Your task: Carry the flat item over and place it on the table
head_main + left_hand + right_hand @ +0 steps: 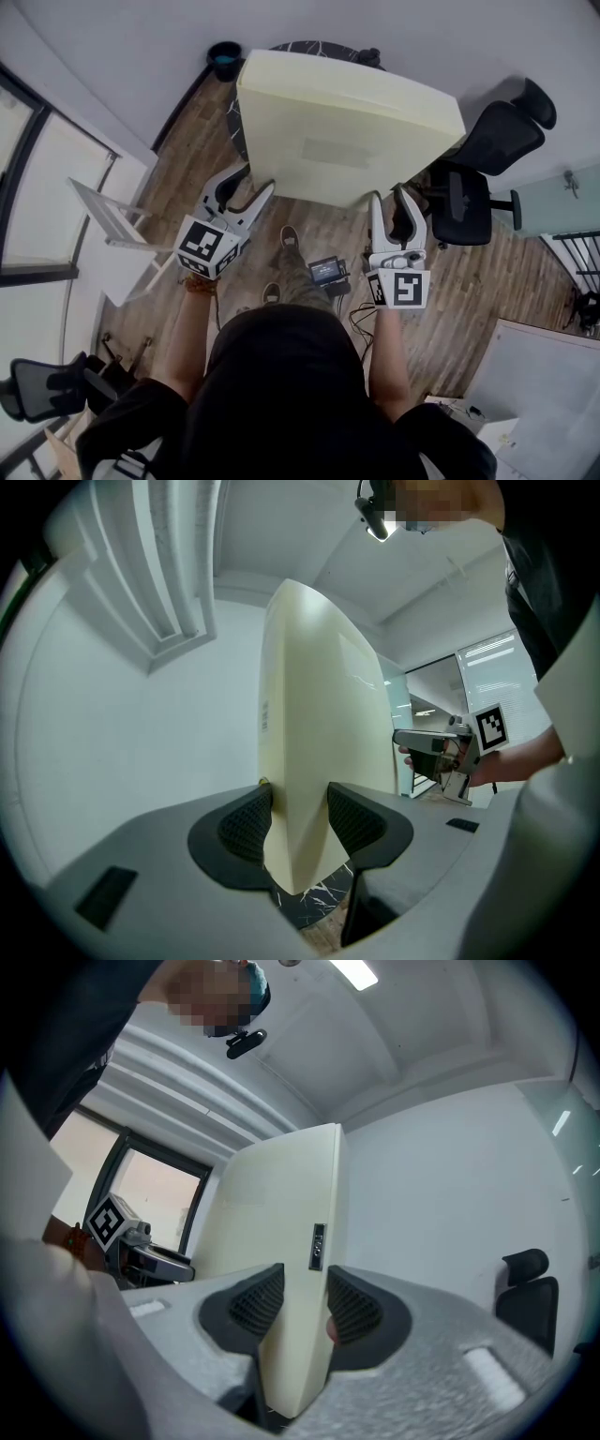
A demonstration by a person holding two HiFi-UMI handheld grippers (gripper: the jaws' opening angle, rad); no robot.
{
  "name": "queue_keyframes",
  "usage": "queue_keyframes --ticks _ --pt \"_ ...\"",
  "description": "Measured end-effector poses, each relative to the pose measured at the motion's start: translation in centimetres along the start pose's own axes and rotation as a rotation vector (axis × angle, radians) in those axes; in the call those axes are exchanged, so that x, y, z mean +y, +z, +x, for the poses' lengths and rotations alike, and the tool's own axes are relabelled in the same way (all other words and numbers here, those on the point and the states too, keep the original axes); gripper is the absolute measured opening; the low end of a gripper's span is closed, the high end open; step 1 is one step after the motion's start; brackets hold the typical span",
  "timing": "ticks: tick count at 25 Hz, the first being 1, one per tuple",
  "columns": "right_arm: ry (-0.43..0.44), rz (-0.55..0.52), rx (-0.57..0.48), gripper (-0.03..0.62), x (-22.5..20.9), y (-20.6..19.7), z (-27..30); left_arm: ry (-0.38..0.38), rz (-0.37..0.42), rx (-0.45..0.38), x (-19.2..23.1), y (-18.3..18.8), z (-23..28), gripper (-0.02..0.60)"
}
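A large pale-yellow flat foam slab (342,127) is held up in the air, level, in front of the person. My left gripper (260,192) is shut on its near left edge, and my right gripper (389,202) is shut on its near right edge. In the left gripper view the slab (319,733) stands edge-on between the black pads (246,822), squeezed by both. In the right gripper view the slab (281,1241) is pinched between the pads (352,1307); a small dark label sits on its edge. A dark marble round table (314,47) lies mostly hidden under the slab.
A black office chair (487,159) stands right of the slab. A white folding rack (112,230) is at the left by the window. A dark bin (225,58) stands at the wall. A small device (328,272) lies on the wood floor. A white table (544,394) fills the lower right.
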State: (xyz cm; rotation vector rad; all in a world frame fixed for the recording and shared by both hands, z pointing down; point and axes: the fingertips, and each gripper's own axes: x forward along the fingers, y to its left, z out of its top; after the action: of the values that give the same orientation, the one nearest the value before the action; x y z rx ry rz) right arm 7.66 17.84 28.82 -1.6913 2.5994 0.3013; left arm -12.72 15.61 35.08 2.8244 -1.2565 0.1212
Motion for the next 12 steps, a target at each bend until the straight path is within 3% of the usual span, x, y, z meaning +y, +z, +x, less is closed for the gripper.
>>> queue_keyframes --ticks 12 --pt "-0.004 0.037 0.009 0.143 -3.7 -2.3 5.2 0.001 0.01 0.059 3.3 -0.4 5.6 0.186"
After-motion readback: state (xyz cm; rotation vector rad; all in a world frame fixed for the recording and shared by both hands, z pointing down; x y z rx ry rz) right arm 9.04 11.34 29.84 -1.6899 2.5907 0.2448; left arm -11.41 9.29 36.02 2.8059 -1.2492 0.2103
